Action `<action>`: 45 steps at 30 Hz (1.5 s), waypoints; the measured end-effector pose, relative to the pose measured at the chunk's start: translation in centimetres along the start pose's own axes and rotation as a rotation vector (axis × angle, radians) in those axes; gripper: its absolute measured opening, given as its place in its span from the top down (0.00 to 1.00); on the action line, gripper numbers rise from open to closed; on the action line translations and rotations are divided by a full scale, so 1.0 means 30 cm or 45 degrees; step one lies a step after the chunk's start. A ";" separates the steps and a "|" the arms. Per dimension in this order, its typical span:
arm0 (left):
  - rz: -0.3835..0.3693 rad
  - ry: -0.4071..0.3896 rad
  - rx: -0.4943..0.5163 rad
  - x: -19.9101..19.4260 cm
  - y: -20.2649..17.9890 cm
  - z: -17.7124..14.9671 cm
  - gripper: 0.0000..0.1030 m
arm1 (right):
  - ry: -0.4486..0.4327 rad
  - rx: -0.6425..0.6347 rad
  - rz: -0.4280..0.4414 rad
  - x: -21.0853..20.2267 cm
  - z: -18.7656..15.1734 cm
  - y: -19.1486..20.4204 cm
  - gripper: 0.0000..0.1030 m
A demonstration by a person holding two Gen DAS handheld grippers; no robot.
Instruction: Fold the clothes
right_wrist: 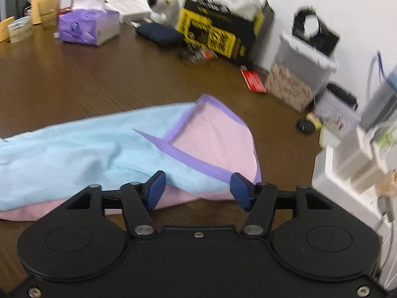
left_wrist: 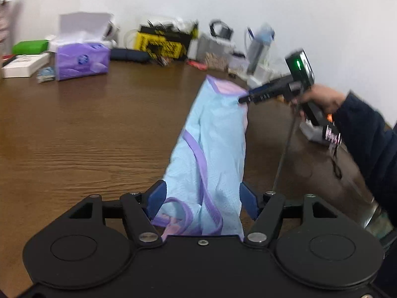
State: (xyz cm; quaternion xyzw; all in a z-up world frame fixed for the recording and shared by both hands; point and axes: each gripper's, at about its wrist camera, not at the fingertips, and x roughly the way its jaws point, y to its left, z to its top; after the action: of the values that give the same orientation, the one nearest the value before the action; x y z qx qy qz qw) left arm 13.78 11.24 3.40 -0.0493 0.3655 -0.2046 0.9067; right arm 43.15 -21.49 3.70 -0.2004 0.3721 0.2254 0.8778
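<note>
- The garment (right_wrist: 99,146), light blue with pink and purple trim, lies stretched across the wooden table (left_wrist: 86,129).
- Left gripper (left_wrist: 202,198): jaws spread, cloth between them.
- Right gripper (right_wrist: 197,188): jaws wide apart, at the garment's edge.

Dark brown wood-grain table (left_wrist: 99,129) beneath a plain white wall (left_wrist: 223,0). Along the far edge: purple tissue box (left_wrist: 82,60) at left, yellow-and-black carton (left_wrist: 163,42) centre, translucent plastic bin (right_wrist: 305,67) at right.
</note>
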 end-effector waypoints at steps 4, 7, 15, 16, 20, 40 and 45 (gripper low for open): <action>0.060 0.096 0.110 0.072 -0.027 -0.025 0.38 | -0.014 0.055 -0.089 0.022 -0.006 -0.044 0.81; 0.098 0.096 0.233 0.092 -0.053 -0.039 0.37 | -0.024 0.097 -0.162 0.036 -0.012 -0.074 0.70; 0.135 0.108 0.270 0.097 -0.053 -0.052 0.33 | -0.153 0.371 -0.097 -0.063 -0.059 -0.048 0.28; 0.140 0.109 0.268 0.096 -0.055 -0.051 0.33 | -0.166 0.370 -0.030 -0.072 -0.060 -0.026 0.28; 0.160 0.115 0.261 0.090 -0.070 -0.051 0.33 | -0.133 0.306 0.103 -0.060 -0.054 0.068 0.30; 0.091 0.148 0.296 0.086 -0.198 -0.083 0.33 | -0.145 0.495 0.076 -0.067 -0.119 -0.051 0.48; 0.091 0.143 0.298 0.084 -0.202 -0.088 0.32 | -0.119 0.486 0.071 -0.023 -0.106 -0.020 0.41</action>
State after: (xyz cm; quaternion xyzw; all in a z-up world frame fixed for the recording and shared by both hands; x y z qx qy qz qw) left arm 11.58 4.86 1.31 0.0815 0.3908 -0.2159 0.8911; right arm 41.26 -23.80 2.30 -0.0093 0.3724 0.1842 0.9095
